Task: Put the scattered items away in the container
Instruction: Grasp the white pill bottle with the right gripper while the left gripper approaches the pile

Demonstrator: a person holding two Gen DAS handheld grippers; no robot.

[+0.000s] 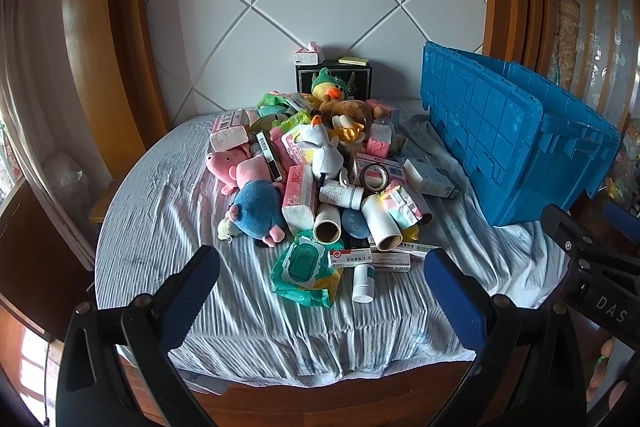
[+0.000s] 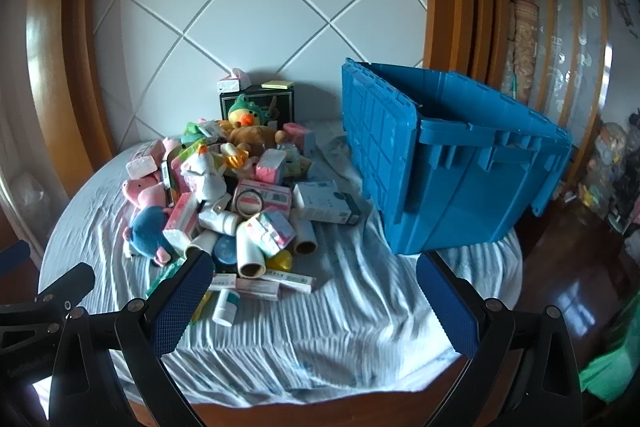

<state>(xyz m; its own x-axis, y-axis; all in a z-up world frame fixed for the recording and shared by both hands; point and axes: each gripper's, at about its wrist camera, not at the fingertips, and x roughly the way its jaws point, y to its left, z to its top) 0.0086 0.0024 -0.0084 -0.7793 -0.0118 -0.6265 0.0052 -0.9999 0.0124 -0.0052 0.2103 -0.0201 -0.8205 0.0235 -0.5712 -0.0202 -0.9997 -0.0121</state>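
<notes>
A heap of scattered items [image 1: 320, 171] [image 2: 232, 195] lies mid-bed: plush toys, tissue packs, boxes, paper rolls, bottles. A green wipes pack [image 1: 306, 269] and a small white bottle [image 1: 363, 282] lie at its near edge. A blue plastic crate [image 1: 516, 143] [image 2: 460, 163] stands on the bed to the right, its lid flaps hanging open. My left gripper [image 1: 322, 281] hovers open before the heap, nothing between its blue pads. My right gripper [image 2: 314, 291] is open over bare sheet between heap and crate, holding nothing.
A striped sheet [image 1: 160, 227] covers the bed, with a wooden edge [image 1: 320, 399] at the front. A black box [image 1: 334, 79] with a tissue box on top stands by the padded headboard. Wooden floor [image 2: 568, 267] and clutter lie to the right.
</notes>
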